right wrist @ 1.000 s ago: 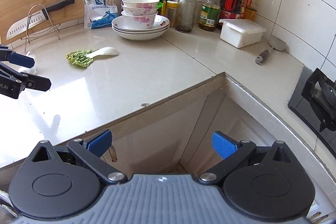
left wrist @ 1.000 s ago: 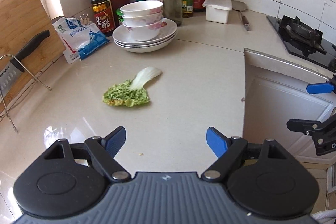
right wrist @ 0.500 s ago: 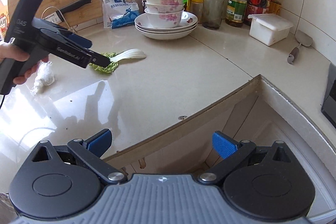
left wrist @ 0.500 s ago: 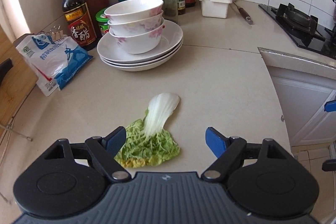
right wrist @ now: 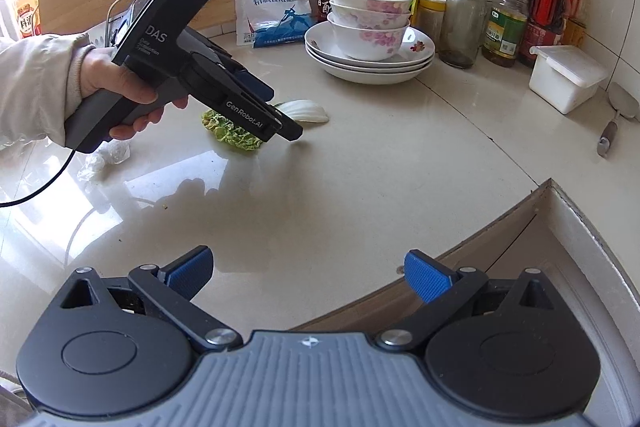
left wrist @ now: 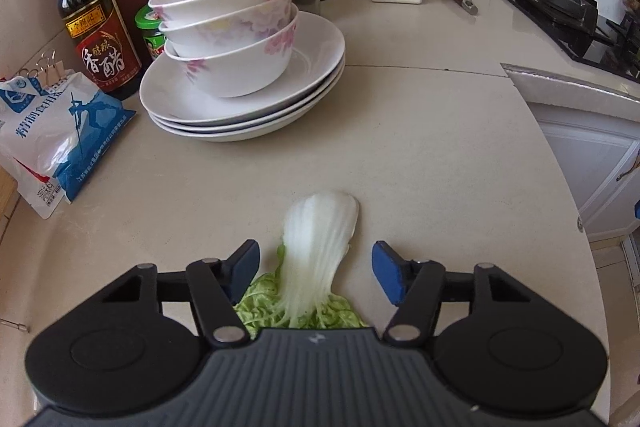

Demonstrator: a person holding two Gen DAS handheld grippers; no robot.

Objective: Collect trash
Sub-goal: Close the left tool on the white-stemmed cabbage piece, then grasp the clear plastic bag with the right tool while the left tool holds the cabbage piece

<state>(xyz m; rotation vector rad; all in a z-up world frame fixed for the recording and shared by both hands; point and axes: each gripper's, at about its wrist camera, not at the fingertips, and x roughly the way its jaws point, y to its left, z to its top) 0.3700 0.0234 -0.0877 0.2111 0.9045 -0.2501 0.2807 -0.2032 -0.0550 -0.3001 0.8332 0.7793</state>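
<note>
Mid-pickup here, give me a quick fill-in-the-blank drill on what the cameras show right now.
1. The left tool is closing around the ____ leaf on the counter.
2. Three bowls are stacked on a pile of ____.
3. The right tool holds ____.
4. The leaf's stem end is coloured ____.

Missing words: cabbage; plates; nothing; white

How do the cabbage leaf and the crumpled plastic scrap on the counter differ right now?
The cabbage leaf is green with a white stalk; the crumpled plastic scrap is clear and whitish. The leaf lies flat and spread out, the scrap is bunched up. The leaf sits between the closing jaws of the left gripper, which do not yet press it; the scrap has no gripper at it. Both rest on the counter.
</note>
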